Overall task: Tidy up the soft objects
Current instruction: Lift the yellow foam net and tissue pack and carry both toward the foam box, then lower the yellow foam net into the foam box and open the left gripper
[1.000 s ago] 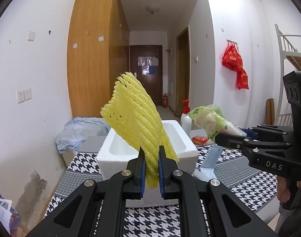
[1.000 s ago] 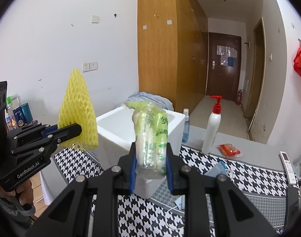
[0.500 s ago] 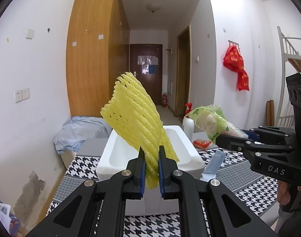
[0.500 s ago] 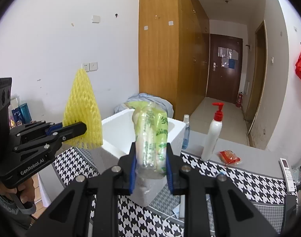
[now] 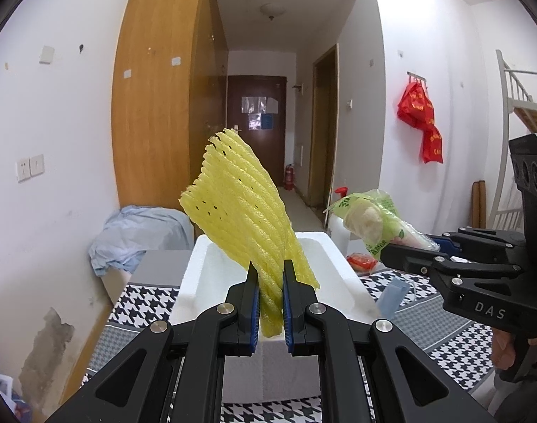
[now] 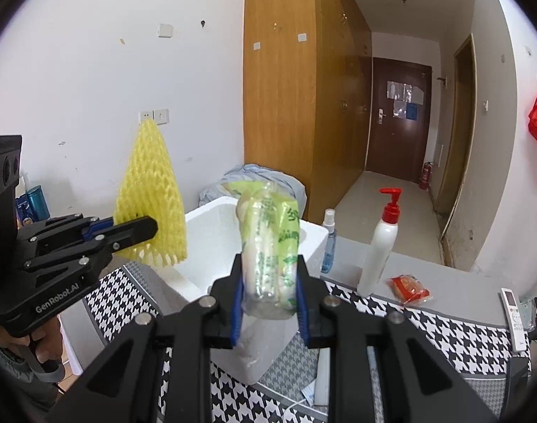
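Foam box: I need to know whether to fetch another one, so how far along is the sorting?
Done: nothing shows inside the white foam box yet. In hand: the left gripper clamps a yellow foam net; the right gripper clamps a bagged vegetable. Left: dropping both in; a small red packet lies on the table.

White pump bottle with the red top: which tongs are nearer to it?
Right. The right tongs, shut on the bagged vegetable, sit just left of the pump bottle. The left tongs, holding the yellow foam net, are beyond the foam box.
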Demonstrator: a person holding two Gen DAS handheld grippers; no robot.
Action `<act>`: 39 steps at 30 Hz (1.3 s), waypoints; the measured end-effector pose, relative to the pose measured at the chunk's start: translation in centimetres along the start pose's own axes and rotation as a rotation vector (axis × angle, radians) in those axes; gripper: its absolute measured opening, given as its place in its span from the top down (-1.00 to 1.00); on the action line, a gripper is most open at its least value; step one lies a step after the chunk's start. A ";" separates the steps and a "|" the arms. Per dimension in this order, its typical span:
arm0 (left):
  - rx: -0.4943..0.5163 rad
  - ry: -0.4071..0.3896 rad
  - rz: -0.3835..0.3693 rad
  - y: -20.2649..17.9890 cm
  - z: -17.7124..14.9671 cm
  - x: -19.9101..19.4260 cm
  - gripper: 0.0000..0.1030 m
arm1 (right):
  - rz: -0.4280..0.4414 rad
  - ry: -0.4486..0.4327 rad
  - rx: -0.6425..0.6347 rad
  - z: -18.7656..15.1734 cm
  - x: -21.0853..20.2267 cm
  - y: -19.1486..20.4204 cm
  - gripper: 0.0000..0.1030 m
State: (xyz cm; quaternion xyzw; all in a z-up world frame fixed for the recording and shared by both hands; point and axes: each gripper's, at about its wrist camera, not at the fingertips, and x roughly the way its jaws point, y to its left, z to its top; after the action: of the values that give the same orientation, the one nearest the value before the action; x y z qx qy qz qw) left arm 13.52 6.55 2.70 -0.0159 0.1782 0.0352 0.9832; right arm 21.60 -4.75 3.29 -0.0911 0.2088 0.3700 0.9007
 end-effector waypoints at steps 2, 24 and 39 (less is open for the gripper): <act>-0.003 0.005 0.002 0.2 0.1 0.3 0.78 | 0.000 0.001 0.004 0.1 0.2 0.0 0.44; -0.004 0.064 -0.053 1.0 0.6 4.8 0.77 | -0.034 0.000 0.019 0.4 1.6 -0.7 0.44; -0.002 0.106 -0.085 1.6 0.4 7.1 0.73 | -0.085 0.019 0.055 0.1 1.7 -1.7 0.44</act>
State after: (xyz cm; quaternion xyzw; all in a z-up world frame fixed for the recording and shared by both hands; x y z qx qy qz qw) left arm 20.15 8.65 0.59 -0.0265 0.2292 -0.0071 0.9730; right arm 23.93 -4.82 2.61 -0.0788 0.2234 0.3248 0.9156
